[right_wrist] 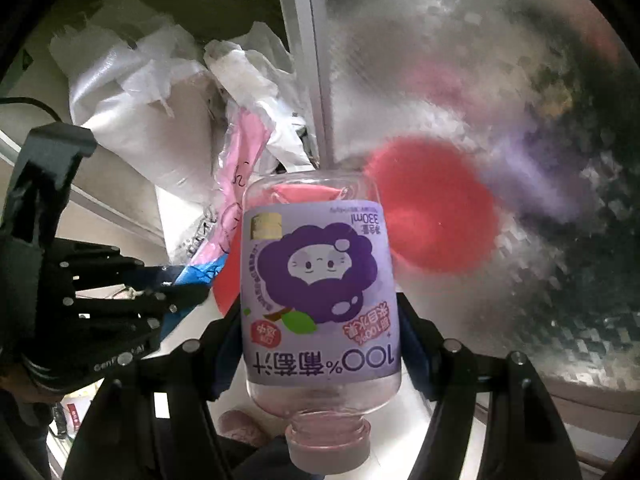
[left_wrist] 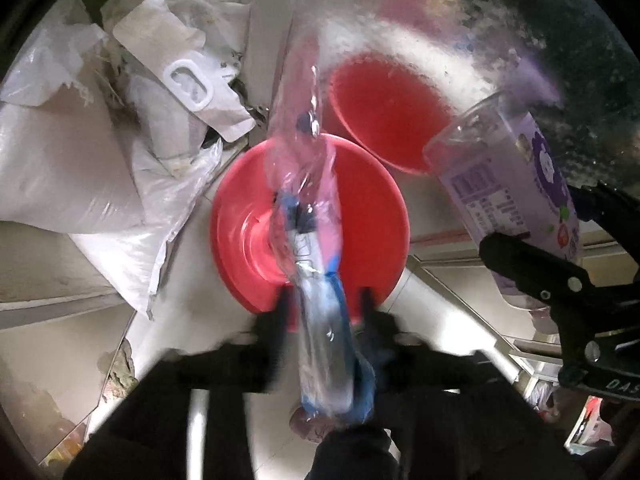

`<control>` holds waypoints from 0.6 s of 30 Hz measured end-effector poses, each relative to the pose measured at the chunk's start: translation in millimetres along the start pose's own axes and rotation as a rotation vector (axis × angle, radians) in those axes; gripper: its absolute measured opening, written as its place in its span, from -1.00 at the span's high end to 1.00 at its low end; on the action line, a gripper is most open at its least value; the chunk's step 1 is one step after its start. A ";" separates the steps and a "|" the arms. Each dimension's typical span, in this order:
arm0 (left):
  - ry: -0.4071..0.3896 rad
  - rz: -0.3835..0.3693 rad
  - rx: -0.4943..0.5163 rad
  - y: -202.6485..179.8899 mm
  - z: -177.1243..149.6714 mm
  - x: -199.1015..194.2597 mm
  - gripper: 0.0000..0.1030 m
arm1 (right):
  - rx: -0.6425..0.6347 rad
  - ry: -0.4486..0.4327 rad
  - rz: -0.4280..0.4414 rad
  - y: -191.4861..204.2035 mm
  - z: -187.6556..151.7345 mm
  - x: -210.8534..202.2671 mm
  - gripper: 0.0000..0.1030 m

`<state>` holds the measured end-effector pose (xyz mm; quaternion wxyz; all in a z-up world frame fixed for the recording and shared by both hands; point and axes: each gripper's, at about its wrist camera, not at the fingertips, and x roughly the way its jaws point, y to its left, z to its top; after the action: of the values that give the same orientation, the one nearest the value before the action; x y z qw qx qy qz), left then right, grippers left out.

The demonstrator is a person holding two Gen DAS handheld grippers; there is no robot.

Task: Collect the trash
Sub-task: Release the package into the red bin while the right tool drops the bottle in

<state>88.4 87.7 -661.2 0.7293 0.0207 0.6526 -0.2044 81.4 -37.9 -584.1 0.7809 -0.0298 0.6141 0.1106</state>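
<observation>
My left gripper (left_wrist: 324,304) is shut on a crumpled clear plastic wrapper with blue and pink print (left_wrist: 312,248), held above a red plastic basin (left_wrist: 368,216). My right gripper (right_wrist: 320,320) is shut on an empty juice bottle with a purple grape label (right_wrist: 320,280), held cap toward me. The bottle also shows at the right of the left wrist view (left_wrist: 516,184), and the wrapper (right_wrist: 236,184) and left gripper (right_wrist: 132,304) show at the left of the right wrist view.
A second red basin (left_wrist: 388,120) lies past the first, against a frosted glass panel (left_wrist: 460,20). White sacks and plastic bags (left_wrist: 100,152) pile up at the left by a white frame post (right_wrist: 312,80). The floor is pale tile.
</observation>
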 end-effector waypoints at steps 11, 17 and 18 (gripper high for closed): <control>-0.035 0.021 -0.076 20.0 -10.6 -15.5 -0.26 | -0.010 -0.004 0.009 7.3 -8.4 -5.0 -0.29; -0.097 0.047 -0.147 39.7 -13.6 -25.2 -0.64 | -0.036 0.012 0.045 14.8 -10.6 3.0 -0.29; -0.102 0.059 -0.148 42.2 -14.5 -25.4 -0.65 | -0.042 0.019 0.047 16.3 -10.3 5.9 -0.29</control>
<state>86.8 137.5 -648.9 0.7669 -0.0247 0.6269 -0.1349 69.5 -23.1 -590.9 0.7713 -0.0329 0.6196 0.1417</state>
